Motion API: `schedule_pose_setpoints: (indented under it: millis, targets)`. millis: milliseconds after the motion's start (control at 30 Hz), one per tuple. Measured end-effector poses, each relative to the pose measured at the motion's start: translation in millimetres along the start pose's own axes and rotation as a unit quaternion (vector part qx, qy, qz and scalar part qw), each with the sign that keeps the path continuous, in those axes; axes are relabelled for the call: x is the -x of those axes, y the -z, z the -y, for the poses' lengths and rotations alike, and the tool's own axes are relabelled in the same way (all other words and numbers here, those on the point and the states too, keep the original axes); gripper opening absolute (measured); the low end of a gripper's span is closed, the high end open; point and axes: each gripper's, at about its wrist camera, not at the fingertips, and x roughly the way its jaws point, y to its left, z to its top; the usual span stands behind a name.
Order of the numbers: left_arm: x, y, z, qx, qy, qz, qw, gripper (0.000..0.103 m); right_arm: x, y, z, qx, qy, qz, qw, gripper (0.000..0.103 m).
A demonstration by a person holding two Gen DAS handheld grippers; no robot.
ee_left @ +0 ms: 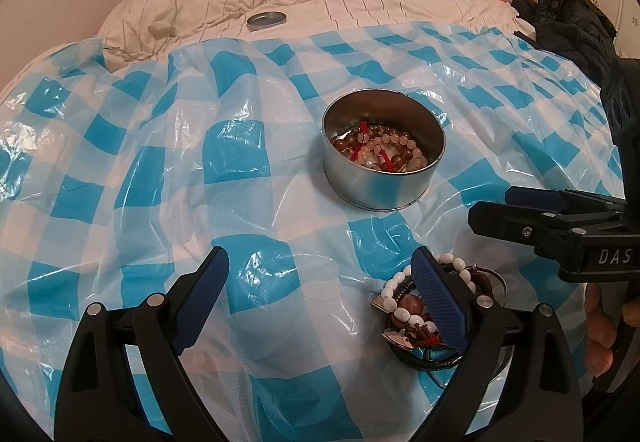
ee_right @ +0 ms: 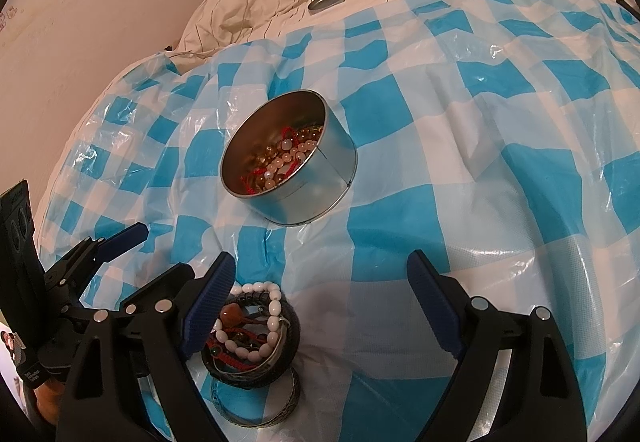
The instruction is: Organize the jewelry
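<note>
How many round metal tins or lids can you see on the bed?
2: an open tin holding beaded bracelets stands mid-sheet on the blue checked plastic sheet; a lid lies beyond it on the striped bedding. Others may be hidden.

Both handheld tools share one build: the left gripper and the right gripper have matte black plastic arms, round silver pin heads at the pivots, and dark blue ribbed pads lining the fingers. White letters "DAS" mark the right gripper's black body, beside a small screw.
</note>
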Motion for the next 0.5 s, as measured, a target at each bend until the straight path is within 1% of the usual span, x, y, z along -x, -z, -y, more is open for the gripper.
schedule_pose_setpoints:
  millis: [500]
  targets:
    - [-0.9, -0.1, 1.1, 0.000, -0.001, -0.001, 1.0000, 0.089, -0.6, 0.3, -0.5, 0.000, 0.000, -0.002, 1.000, 0.084]
